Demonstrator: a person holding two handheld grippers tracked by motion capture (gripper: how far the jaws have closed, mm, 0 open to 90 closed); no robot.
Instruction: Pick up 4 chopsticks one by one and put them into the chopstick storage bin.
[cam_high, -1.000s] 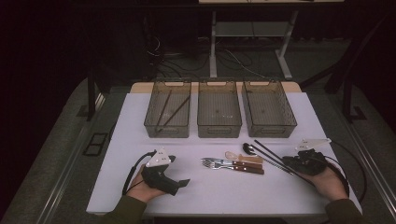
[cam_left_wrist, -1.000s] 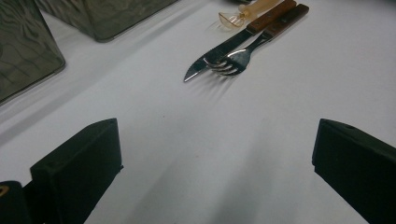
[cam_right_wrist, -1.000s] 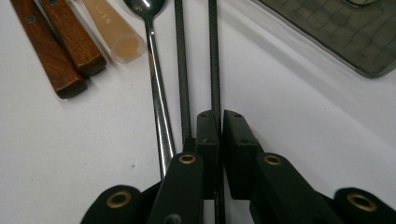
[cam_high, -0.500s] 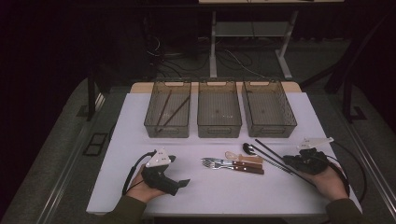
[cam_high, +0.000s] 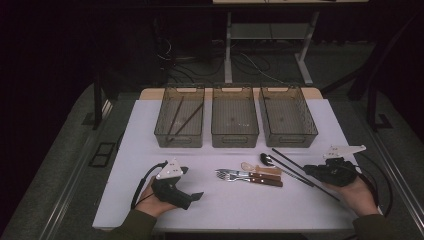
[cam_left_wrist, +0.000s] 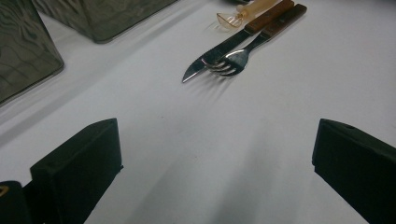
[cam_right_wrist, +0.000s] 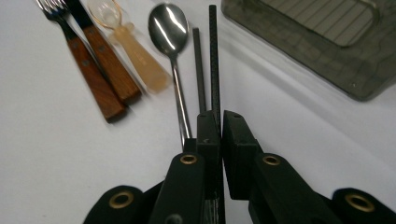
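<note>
My right gripper (cam_high: 307, 171) (cam_right_wrist: 222, 116) rests at the right of the white table (cam_high: 150, 150), shut on a black chopstick (cam_high: 290, 160) (cam_right_wrist: 215, 56) that points out ahead of its jaws. A second black chopstick (cam_high: 287, 170) (cam_right_wrist: 198, 60) lies beside it, then a metal spoon (cam_high: 265, 160) (cam_right_wrist: 168, 28). Left of these lie a clear plastic spoon (cam_high: 255, 167) (cam_right_wrist: 126, 42), a wooden-handled knife (cam_high: 260, 181) (cam_left_wrist: 210, 56) and a fork (cam_high: 225, 175) (cam_left_wrist: 233, 60). My left gripper (cam_high: 192, 182) (cam_left_wrist: 215, 154) sits on the table at the front left, open, with bare table between its jaws.
Three smoky plastic bins stand in a row at the back: the left bin (cam_high: 179, 141) holds dark chopsticks, the middle bin (cam_high: 235, 141) and right bin (cam_high: 290, 140) look empty. Cables trail from both grippers. The table's front edge runs just below my hands.
</note>
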